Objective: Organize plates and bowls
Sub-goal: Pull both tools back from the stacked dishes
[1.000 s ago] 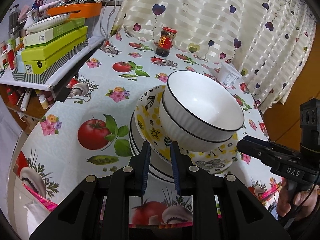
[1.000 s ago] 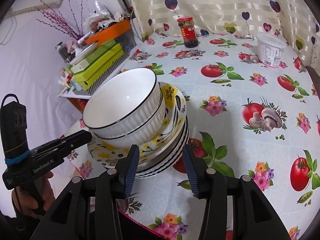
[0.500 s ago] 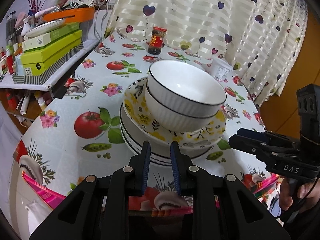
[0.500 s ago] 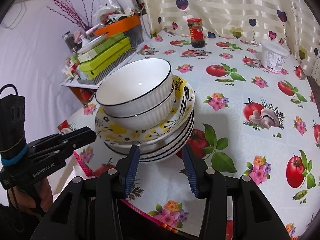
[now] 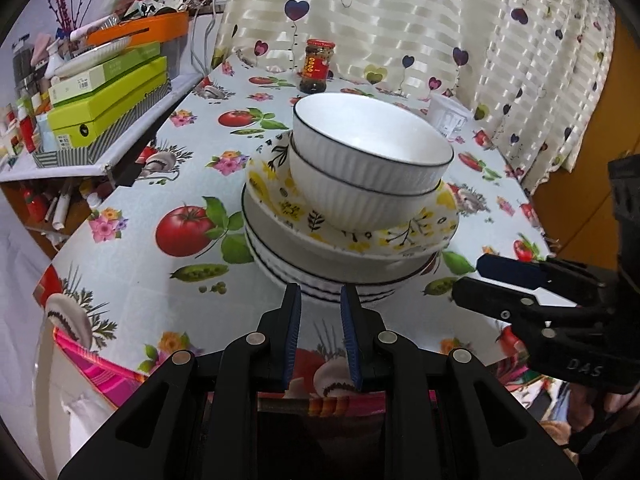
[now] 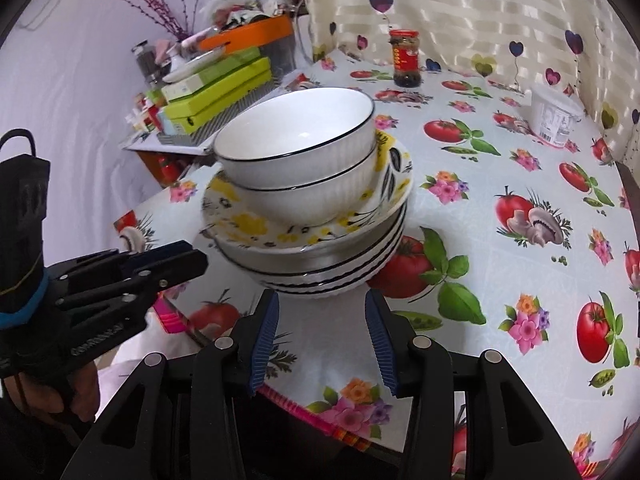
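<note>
Two nested white ribbed bowls with black rims [image 5: 368, 168] [image 6: 300, 168] sit on a yellow-flowered plate [image 5: 280, 200] [image 6: 248, 228], which tops a stack of white black-rimmed plates [image 5: 320, 280] [image 6: 340, 276] near the table's front edge. My left gripper [image 5: 320, 304] is just short of the stack's near side, jaws a narrow gap apart, holding nothing. My right gripper [image 6: 322, 304] is open and empty, just short of the stack base. Each gripper shows in the other's view, the right one [image 5: 480, 280] and the left one [image 6: 188, 256].
A dark sauce jar with a red lid [image 5: 318, 66] [image 6: 406, 58] stands at the back by the curtain. A white tub [image 5: 448, 120] [image 6: 556, 120] sits at the back right. A side shelf on the left holds green boxes [image 5: 108, 100] [image 6: 216, 92] and an orange tray.
Both grippers have drawn back from the stack toward the table's front edge and dropped lower. The stack has stayed in place. The jaw gaps look unchanged.
</note>
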The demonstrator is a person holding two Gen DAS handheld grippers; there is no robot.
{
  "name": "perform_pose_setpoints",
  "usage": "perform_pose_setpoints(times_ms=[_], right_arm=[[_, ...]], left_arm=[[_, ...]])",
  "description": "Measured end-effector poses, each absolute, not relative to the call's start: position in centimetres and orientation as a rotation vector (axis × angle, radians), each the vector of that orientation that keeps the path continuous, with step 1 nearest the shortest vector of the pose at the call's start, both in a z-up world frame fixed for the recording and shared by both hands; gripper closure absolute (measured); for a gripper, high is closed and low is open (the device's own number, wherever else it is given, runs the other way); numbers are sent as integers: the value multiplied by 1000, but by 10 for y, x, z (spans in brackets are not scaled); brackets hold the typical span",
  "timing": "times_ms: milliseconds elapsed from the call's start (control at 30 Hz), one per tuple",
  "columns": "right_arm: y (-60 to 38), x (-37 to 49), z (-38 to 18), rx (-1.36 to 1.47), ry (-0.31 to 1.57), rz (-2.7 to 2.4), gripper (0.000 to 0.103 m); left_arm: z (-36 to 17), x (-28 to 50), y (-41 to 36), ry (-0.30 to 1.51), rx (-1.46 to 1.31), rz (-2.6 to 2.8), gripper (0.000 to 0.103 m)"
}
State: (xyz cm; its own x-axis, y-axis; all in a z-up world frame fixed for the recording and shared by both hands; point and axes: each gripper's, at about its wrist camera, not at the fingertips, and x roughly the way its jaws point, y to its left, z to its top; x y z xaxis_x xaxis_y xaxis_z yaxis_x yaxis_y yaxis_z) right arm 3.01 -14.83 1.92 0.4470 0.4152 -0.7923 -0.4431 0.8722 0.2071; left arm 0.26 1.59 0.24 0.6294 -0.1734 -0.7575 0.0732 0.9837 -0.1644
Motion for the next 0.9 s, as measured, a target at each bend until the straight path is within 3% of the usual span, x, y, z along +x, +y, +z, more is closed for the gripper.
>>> perform_pose_setpoints(times_ms=[900], right_arm=[[-138, 17, 8, -80, 985, 515, 51]], left_arm=[[-9, 0, 14, 898, -103, -108, 82]])
